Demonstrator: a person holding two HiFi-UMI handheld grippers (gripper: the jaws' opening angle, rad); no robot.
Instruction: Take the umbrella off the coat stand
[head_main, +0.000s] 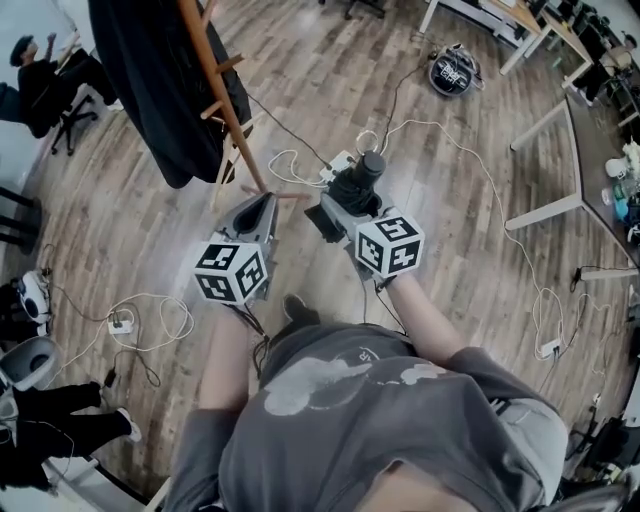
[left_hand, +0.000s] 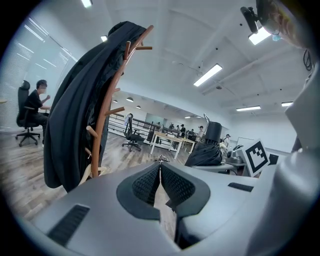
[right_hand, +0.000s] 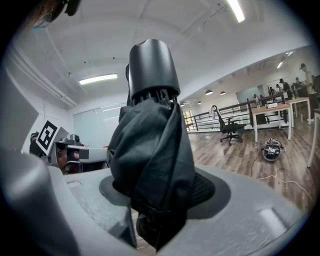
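The folded black umbrella (right_hand: 150, 155) stands upright between the jaws of my right gripper (right_hand: 156, 197), which is shut on its fabric; the black handle cap points up. In the head view the umbrella (head_main: 362, 176) and right gripper (head_main: 345, 205) are held out in front of the person, off the stand. The wooden coat stand (head_main: 222, 100) rises at the upper left with a black coat (head_main: 160, 90) draped over it. My left gripper (head_main: 262, 208) is beside the stand's foot, its pads (left_hand: 150, 182) pressed together with nothing between them. The left gripper view shows the stand (left_hand: 106, 117), the coat (left_hand: 72, 120) and the umbrella (left_hand: 207, 152).
White cables and a power strip (head_main: 338, 163) lie on the wood floor ahead. A round black device (head_main: 455, 72) sits farther back. White-legged tables (head_main: 560, 120) line the right side. A person sits on an office chair (head_main: 45, 85) at the far left.
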